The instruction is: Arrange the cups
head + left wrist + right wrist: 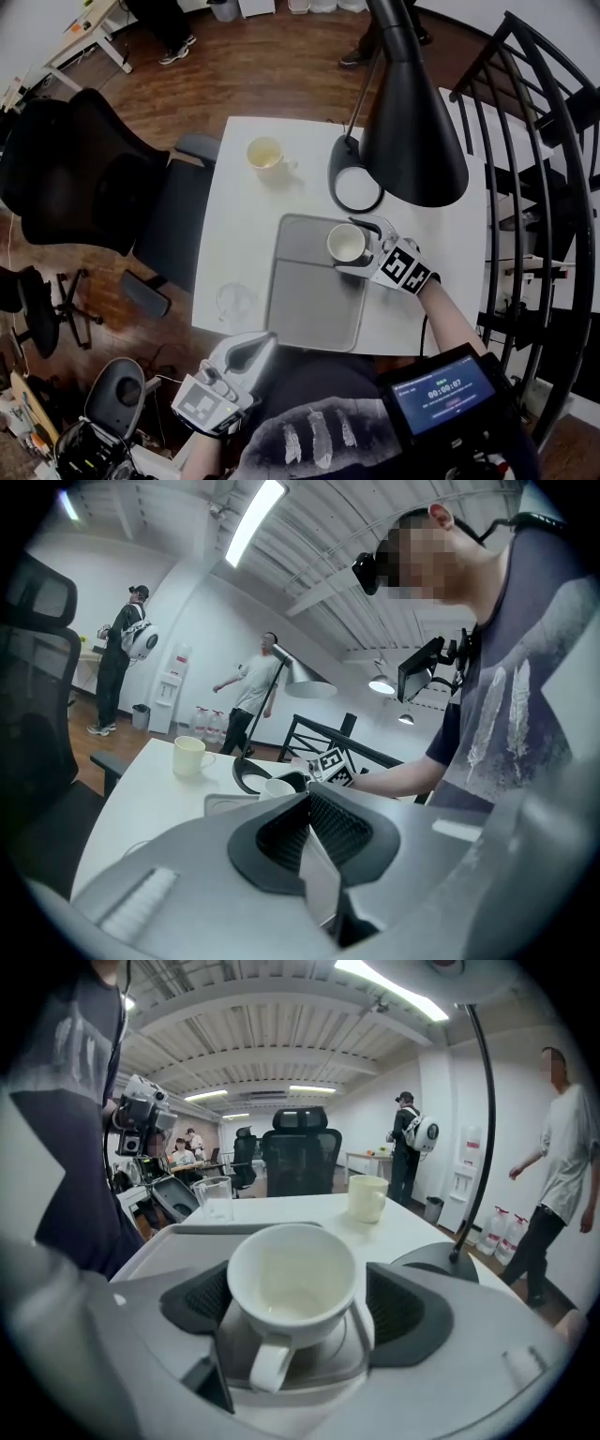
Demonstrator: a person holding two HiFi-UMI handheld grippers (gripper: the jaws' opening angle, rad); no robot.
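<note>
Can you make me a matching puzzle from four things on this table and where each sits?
1 white cup
2 cream mug
3 clear glass
4 lamp base

A left of the tray, near the table edge
B between the jaws of the right gripper
C far left of the table
D just beyond the tray's far edge

Pairs: 1-B, 2-C, 3-A, 4-D

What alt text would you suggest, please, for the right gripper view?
A white cup stands between the open jaws of the right gripper, handle toward the camera, over a grey tray. Behind it on the white table are a cream mug and a clear glass.
</note>
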